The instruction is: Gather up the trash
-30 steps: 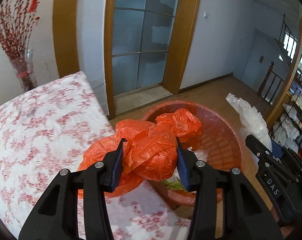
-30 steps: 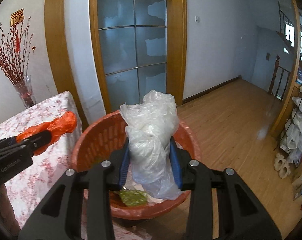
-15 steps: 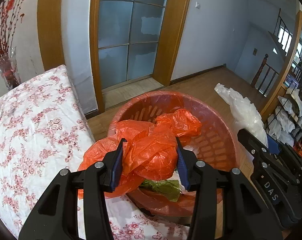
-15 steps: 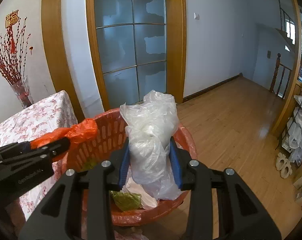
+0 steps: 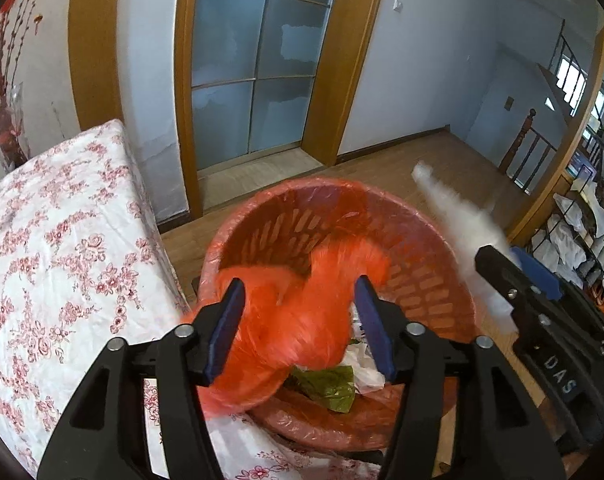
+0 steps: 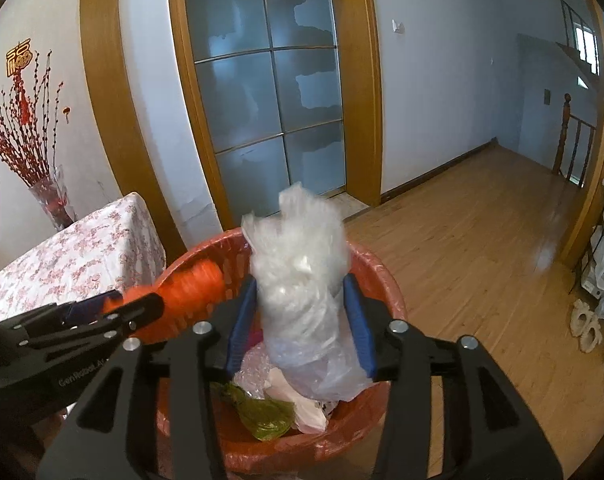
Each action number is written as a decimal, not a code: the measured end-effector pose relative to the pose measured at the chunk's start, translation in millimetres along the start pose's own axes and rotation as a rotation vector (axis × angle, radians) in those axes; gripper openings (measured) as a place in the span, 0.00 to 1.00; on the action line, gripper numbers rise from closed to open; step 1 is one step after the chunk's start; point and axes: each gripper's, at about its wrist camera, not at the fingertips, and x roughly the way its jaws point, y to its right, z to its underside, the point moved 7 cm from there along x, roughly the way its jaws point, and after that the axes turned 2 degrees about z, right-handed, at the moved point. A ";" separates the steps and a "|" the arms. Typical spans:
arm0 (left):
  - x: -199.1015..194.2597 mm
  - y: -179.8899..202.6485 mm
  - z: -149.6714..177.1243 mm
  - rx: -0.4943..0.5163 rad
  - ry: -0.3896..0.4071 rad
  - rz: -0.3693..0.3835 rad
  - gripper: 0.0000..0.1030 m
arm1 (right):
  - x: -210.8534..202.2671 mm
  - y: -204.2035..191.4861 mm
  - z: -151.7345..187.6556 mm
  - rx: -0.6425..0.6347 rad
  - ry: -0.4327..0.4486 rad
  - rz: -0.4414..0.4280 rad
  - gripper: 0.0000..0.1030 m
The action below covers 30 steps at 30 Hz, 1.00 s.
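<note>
An orange plastic bag, blurred with motion, hangs between the pads of my left gripper. Its jaws are opening and no longer pinch the bag. Below stands the red mesh basket with a green wrapper and white paper in it. My right gripper is over the same basket. Its jaws are also opening, with a crumpled clear plastic bag loose between the pads and small gaps on both sides. Each gripper shows in the other's view, the left gripper left of the right one.
A table with a floral cloth touches the basket on the left. A vase of red branches stands at its far end by the wall. Behind are a frosted glass door, wooden floor and a cluttered rack at the right.
Both pairs of jaws have widened. The orange bag and the clear bag have come loose and are blurred as they slip. Both grippers have moved further over the basket.
</note>
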 end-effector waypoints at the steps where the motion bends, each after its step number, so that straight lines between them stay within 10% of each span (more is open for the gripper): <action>1: 0.3 -1.8 0.8 -0.003 -0.002 -0.003 0.59 | 0.2 0.9 0.0 0.003 -0.001 -0.002 0.51; 10: -23.6 -34.9 7.2 -0.047 0.004 -0.085 0.62 | -16.4 5.9 4.1 0.000 0.006 0.017 0.63; 30: -238.9 -82.6 88.8 -0.087 0.286 -0.334 0.95 | -175.9 -41.4 49.5 0.003 0.116 -0.072 0.95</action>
